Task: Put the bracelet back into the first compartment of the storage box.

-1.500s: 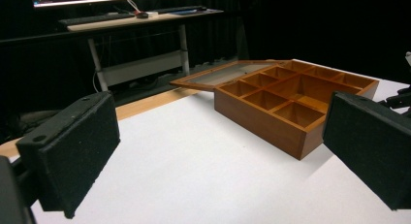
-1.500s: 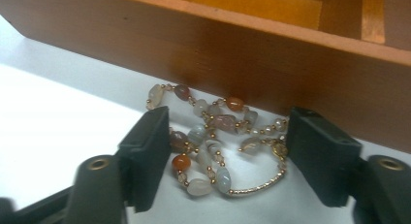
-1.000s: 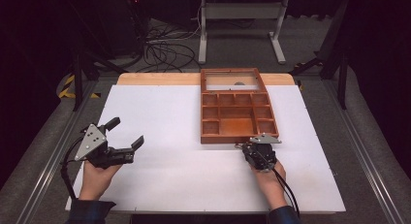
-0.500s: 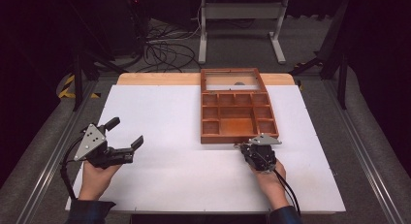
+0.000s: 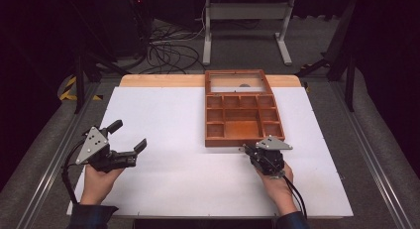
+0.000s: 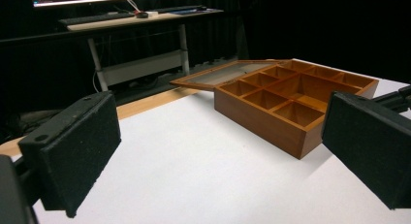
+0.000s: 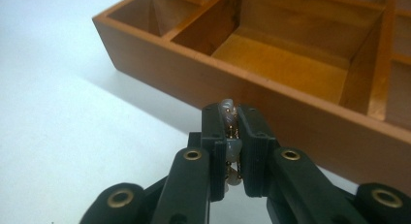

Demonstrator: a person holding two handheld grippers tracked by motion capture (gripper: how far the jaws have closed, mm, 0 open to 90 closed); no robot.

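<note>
table [image 5: 163,120]: big, white, flat.
wooden box [image 5: 243,115]: middle right of the high view, hard, lid open.
left gripper [image 5: 130,140]: lower left, jaws wide apart, nothing in them.
right gripper [image 7: 231,118]: squeezed onto the bead string.
bead string [image 7: 229,112]: tiny, light, floppy, likely slippery; pinch its middle gently.

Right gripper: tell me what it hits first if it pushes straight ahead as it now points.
Probably the near wall of the wooden tray. The right gripper, shut on a beaded bracelet, points at that wall from close by, with bare white table beneath. It looks level with the wall, though height is hard to judge.
</note>
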